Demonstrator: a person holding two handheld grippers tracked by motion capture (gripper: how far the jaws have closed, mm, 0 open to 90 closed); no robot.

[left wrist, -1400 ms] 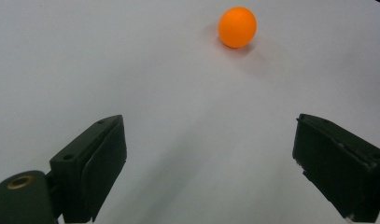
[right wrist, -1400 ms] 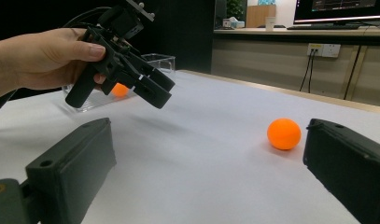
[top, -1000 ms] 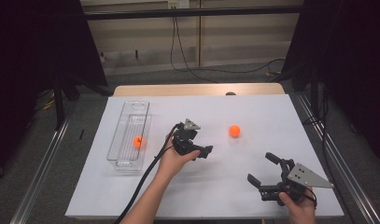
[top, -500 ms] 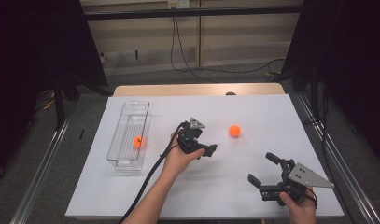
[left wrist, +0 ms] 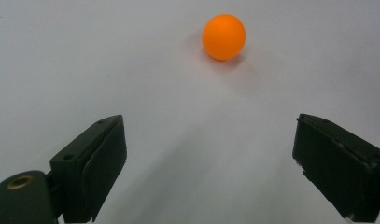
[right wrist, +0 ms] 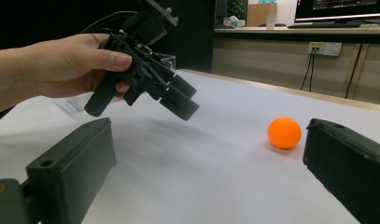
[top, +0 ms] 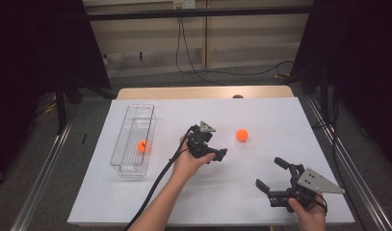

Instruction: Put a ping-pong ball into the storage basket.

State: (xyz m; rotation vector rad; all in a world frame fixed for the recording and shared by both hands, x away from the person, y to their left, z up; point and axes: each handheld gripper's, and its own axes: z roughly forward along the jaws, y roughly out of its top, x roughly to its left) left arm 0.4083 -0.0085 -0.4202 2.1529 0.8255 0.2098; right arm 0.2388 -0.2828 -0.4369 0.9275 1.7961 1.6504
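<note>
Ok so the white counter (top: 280, 120) has the orange ball (top: 241, 135) loose mid-top, just ahead of the left claw (top: 217, 155), jaws wide w/ nothing in them. Right claw (top: 270, 174) is wide and empty too. Ball's prob light, hard, slick and rolly, so pinch it across the middle imo.

The left hand (top: 189, 161) holds the left tool (top: 214, 147) raised and tilted downward, its 2 jaws spread wide. The right tool (top: 269, 173), held low in the right hand (top: 307, 209), is also spread wide.
</note>
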